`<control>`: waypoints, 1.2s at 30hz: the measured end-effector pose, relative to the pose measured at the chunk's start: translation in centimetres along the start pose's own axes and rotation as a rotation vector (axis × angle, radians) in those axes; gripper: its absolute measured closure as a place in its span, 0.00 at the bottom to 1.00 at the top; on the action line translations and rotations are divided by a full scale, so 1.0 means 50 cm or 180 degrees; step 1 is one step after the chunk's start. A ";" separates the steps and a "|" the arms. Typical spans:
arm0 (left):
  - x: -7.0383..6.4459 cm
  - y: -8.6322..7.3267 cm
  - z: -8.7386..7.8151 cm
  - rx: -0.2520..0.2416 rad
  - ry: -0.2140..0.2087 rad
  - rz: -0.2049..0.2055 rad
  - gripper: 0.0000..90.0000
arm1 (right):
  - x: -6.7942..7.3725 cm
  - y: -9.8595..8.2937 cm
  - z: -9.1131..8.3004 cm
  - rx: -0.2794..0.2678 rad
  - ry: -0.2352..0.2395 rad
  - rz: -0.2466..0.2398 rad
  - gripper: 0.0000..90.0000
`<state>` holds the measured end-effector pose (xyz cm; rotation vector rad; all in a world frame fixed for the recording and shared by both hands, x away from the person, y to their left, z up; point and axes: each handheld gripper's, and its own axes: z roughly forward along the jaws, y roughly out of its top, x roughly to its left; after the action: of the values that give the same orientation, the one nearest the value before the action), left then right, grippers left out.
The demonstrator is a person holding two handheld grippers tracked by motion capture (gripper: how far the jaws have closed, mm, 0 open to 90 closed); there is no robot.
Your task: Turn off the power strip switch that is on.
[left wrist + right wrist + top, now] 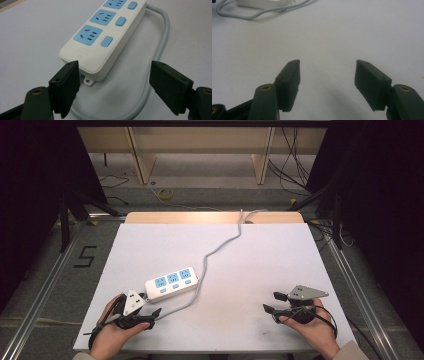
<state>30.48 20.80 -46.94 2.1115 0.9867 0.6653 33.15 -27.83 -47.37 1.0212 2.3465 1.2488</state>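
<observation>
White power strip [105, 37] lay at twelve o'clock just beyond the left gripper [115, 87], jaws apart, right gripper [327, 85] jaws apart over bare desk [337, 37].

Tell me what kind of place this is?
Probably a lab recording station, not a home: a white-topped table on bare floor, dark curtains at both sides, loose cables behind, and a taped number on the floor.

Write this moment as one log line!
left gripper: open, near white-and-blue plastic power strip | right gripper: open, over bare white table
</observation>
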 end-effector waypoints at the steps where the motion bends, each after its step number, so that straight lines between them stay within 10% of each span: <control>1: -0.001 0.001 -0.001 0.0007 0.0002 0.0000 0.31 | 0.000 0.000 0.000 -0.0003 -0.0001 0.0004 0.43; 14: 0.013 0.012 -0.023 0.0091 0.0238 -0.0074 0.99 | 0.002 0.001 0.000 -0.0016 0.0000 -0.0006 0.43; 36: 0.011 0.045 -0.023 0.0265 0.0226 -0.0074 1.00 | 0.006 0.001 0.004 0.0008 0.0014 -0.0013 0.42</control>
<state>30.99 20.62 -44.39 2.1580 1.0935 0.7026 33.07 -27.46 -47.41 1.0150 2.3528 1.2481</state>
